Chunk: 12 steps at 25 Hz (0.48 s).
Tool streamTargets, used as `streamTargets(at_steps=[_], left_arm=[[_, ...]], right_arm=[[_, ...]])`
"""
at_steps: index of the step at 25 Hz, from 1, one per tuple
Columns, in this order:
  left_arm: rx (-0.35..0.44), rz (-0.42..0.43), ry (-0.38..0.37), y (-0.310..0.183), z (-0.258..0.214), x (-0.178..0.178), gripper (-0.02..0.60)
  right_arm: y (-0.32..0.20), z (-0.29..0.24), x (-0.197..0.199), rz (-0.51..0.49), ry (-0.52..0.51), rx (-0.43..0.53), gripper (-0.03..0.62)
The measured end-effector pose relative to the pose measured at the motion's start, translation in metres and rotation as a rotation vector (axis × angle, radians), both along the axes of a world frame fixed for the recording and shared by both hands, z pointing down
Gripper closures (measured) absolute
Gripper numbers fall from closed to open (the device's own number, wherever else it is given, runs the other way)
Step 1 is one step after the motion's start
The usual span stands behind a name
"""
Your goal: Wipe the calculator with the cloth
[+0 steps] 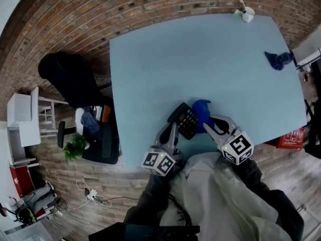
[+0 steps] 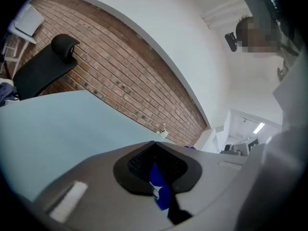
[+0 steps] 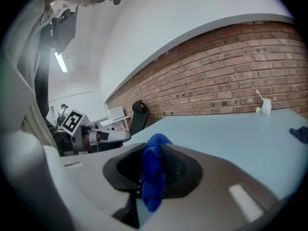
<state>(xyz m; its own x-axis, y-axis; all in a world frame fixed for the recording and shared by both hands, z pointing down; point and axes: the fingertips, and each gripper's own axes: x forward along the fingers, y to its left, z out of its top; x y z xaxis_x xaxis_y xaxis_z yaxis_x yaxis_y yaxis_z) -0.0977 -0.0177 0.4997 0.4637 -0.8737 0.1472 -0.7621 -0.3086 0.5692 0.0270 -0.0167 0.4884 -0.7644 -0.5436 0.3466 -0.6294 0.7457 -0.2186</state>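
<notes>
A black calculator (image 1: 186,120) is raised at a tilt over the near edge of the light blue table (image 1: 200,59). My left gripper (image 1: 175,127) is shut on the calculator's lower left edge. In the left gripper view, that gripper (image 2: 155,144) has its jaws together with only a thin blue and white strip (image 2: 159,189) between the pads. A bright blue cloth (image 1: 202,108) lies bunched against the calculator's right side. My right gripper (image 1: 209,120) is shut on the cloth (image 3: 153,177), which bulges out between that gripper's (image 3: 156,146) dark pads.
A white cup (image 1: 247,15) with a stick in it stands at the table's far right corner. A second, dark blue cloth (image 1: 278,60) lies near the right edge. A black office chair (image 1: 70,79) and a plant (image 1: 75,147) stand left of the table.
</notes>
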Motion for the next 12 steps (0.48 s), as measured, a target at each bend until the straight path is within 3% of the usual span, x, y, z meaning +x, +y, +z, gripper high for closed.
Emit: streamTargets(at_steps=[12], left_arm=[[-0.032, -0.017, 0.028, 0.002, 0.007, -0.003, 0.575]], right_arm=[[0.000, 0.003, 0.013, 0.046, -0.062, -0.070, 0.507]])
